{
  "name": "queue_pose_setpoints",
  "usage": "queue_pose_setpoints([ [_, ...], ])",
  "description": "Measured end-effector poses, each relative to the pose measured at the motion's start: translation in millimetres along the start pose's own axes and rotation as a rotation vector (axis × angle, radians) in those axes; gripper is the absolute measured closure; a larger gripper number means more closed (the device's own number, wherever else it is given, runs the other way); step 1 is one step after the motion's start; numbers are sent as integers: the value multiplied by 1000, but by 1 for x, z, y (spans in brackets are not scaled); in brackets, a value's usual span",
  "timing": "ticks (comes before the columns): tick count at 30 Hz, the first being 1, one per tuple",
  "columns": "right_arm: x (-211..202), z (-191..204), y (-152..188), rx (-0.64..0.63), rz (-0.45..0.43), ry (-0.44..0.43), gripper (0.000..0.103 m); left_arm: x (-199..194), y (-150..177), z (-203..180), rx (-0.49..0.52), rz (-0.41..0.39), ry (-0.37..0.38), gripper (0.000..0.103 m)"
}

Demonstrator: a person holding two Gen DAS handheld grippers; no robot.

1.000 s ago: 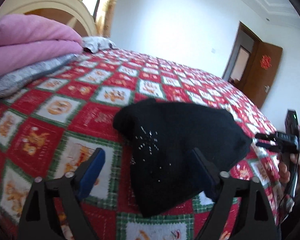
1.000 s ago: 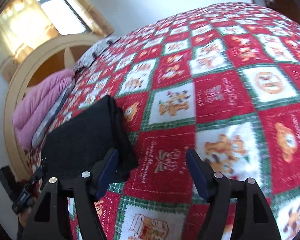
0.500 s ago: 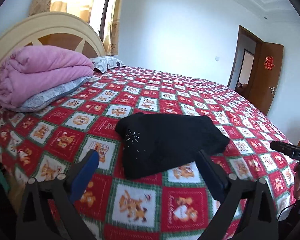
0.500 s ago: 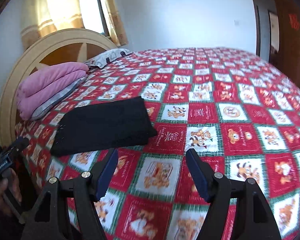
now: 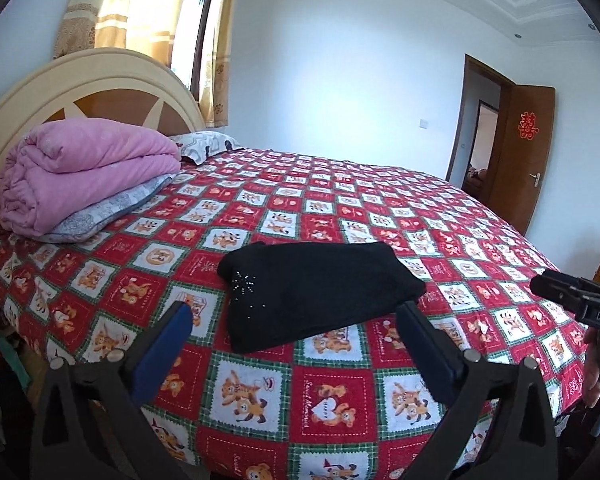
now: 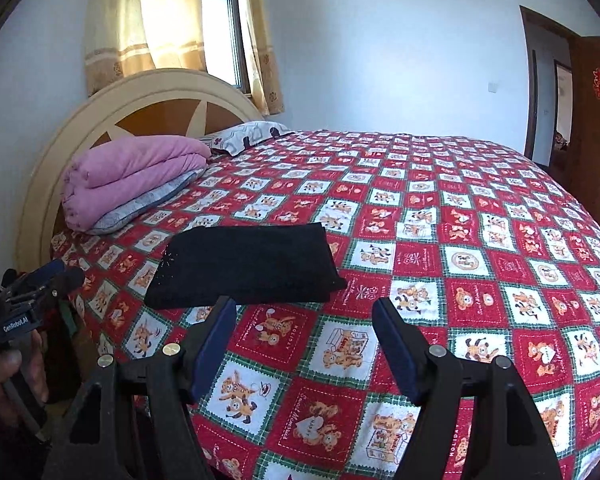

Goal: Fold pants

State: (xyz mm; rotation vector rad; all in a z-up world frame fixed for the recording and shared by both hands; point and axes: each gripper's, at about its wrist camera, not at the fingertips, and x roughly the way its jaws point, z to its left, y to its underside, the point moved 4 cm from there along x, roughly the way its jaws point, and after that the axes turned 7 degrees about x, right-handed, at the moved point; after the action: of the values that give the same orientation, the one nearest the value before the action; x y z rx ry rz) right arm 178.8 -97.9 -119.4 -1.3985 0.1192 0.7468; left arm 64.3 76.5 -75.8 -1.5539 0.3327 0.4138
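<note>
While both tools hang clear of the bed, the black pants (image 5: 316, 286) lie folded into a flat rectangle on the red checked bedspread (image 5: 380, 208), near the edge of the bed closest to the cameras, a small patch of sparkling studs showing at one corner. Left hand-held gripper (image 5: 296, 344): jaws spread wide, having just been opening, nothing between them, blue pads apart from the cloth. Right hand-held gripper (image 6: 304, 344): jaws parted to a moderate gap, empty, apart from the pants. Each tool appears at the edge of the other's view, gripped by a hand (image 6: 4, 376). Folded pink quilt (image 5: 80, 168) rests on a grey pillow (image 5: 112, 208) by the cream headboard (image 5: 100, 88), well apart from the pants. Second patterned pillow (image 6: 248, 136) sits further along the headboard. Brown door (image 5: 520, 152) stands open in the far wall.
</note>
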Motion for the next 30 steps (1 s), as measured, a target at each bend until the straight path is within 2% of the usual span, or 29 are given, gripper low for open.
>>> queue_pose_setpoints([
  [30, -1, 7, 3, -11, -5, -8, 31, 0, 0, -2, 7, 5, -5, 0],
])
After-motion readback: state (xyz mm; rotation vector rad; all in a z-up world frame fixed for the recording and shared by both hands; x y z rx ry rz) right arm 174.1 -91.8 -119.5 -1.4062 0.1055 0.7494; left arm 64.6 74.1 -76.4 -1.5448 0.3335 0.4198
